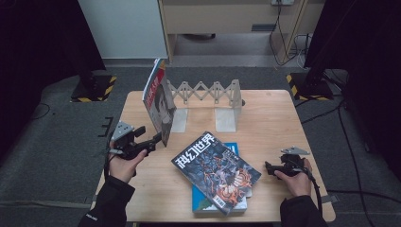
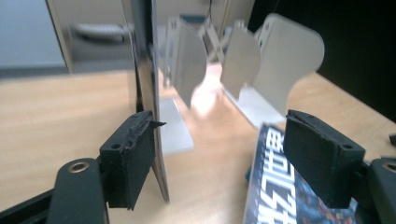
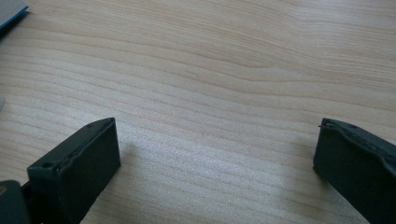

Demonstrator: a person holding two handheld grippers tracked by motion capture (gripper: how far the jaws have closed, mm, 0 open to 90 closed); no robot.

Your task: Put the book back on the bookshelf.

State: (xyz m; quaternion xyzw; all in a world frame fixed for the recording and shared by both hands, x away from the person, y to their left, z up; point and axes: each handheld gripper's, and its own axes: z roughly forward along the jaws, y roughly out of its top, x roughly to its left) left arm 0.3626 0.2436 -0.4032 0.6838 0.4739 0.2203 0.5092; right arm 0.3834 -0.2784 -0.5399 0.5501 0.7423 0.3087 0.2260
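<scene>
A magazine with a face on its cover [image 1: 158, 101] stands upright and tilted at the left end of a white folding book rack [image 1: 208, 92]. My left gripper [image 1: 158, 138] is at its lower front corner. In the left gripper view the jaws stand wide apart [image 2: 224, 144], and the magazine's edge [image 2: 147, 70] rests against the inner face of the left jaw. A second magazine with a dark comic cover [image 1: 215, 170] lies flat on a blue book [image 1: 203, 203] at the table's middle. My right gripper [image 1: 268, 168] rests open on the bare wood at the right [image 3: 217, 154].
The wooden table [image 1: 274, 118] stands on a grey floor with cables and black stands with hazard stripes behind it. The rack's white divider plates [image 2: 289, 60] rise just beyond the left gripper. The flat magazine [image 2: 273, 196] lies under its right jaw.
</scene>
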